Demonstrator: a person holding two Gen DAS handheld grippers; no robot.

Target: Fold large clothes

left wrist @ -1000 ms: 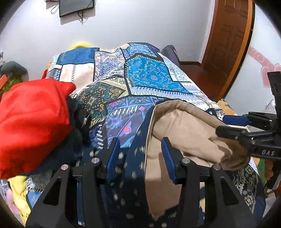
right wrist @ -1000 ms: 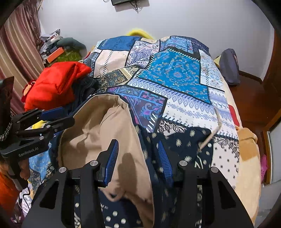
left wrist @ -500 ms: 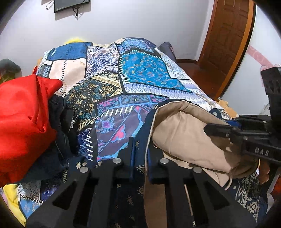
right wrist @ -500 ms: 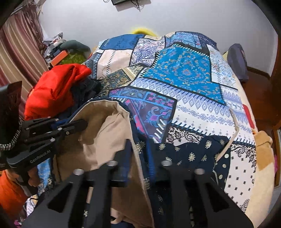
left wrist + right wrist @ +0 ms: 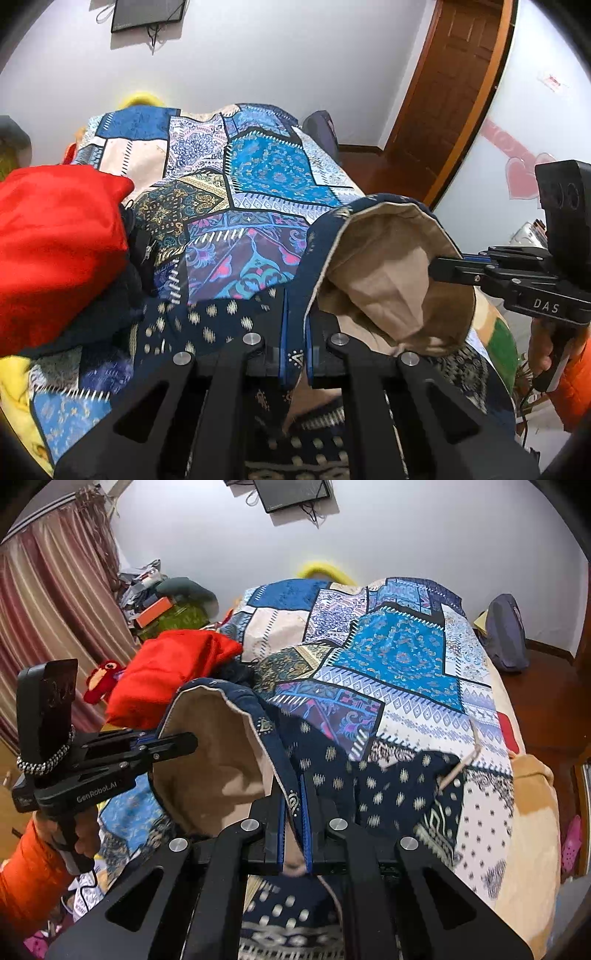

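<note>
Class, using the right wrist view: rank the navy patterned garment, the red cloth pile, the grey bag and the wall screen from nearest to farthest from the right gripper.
1. Navy patterned garment: its hem is pinched in the right gripper.
2. Red cloth pile: on the bed, up and left.
3. Grey bag: beside the bed's far right edge.
4. Wall screen: on the back wall, top.

Bed (image 5: 532, 834) covered by patchwork bedspread (image 5: 399, 657) in blues and whites. Red garment (image 5: 173, 672) heaped at left edge atop dark clothes (image 5: 122, 295). Navy patterned garment (image 5: 399, 794), tan-lined, partly resting on near end.
</note>
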